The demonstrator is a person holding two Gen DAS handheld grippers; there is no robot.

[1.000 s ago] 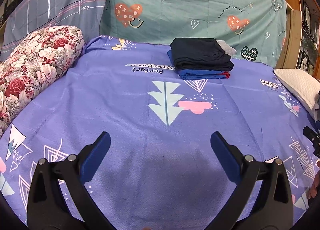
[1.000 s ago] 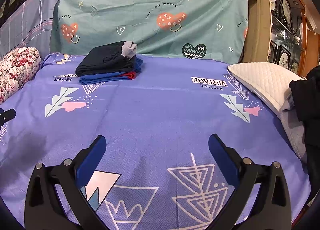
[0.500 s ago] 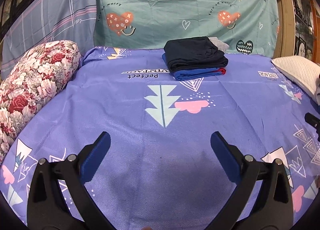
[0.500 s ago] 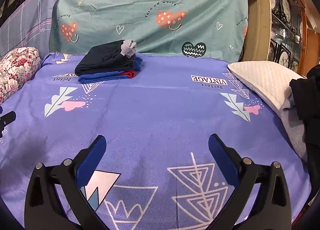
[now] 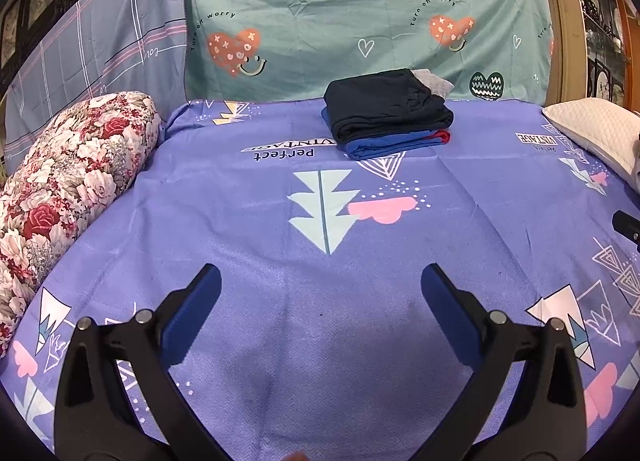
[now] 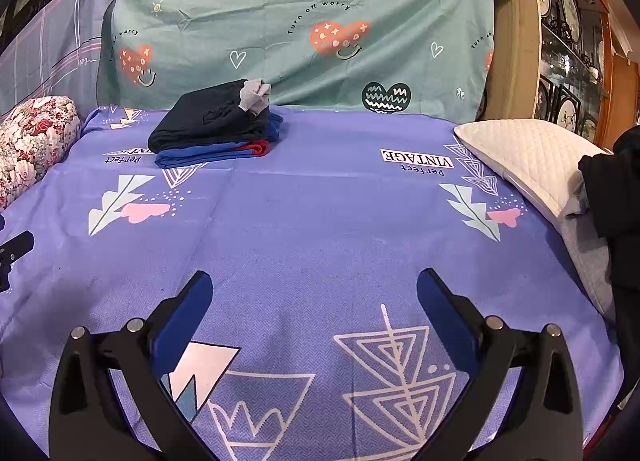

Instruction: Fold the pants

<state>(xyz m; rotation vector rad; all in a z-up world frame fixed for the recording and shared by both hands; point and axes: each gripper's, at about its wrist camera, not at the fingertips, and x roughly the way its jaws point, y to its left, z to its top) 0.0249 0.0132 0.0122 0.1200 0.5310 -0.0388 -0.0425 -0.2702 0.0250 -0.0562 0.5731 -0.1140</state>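
Both tools hover released over the purple bedsheet (image 5: 240,221). The left tool (image 5: 320,289) has lifted and tilted since a second ago, so the stack of folded pants (image 5: 386,111) at 12 o'clock sits lower in its view. The right tool (image 6: 314,293) has barely moved; the stack (image 6: 212,123) lies at its 11 o'clock.

Matt woven cloth bedsheet (image 5: 248,229)

Bright even indoor light, sharp focus, soft shadows on bedsheet (image 5: 248,221), fisheye bending, dark vignetted corners
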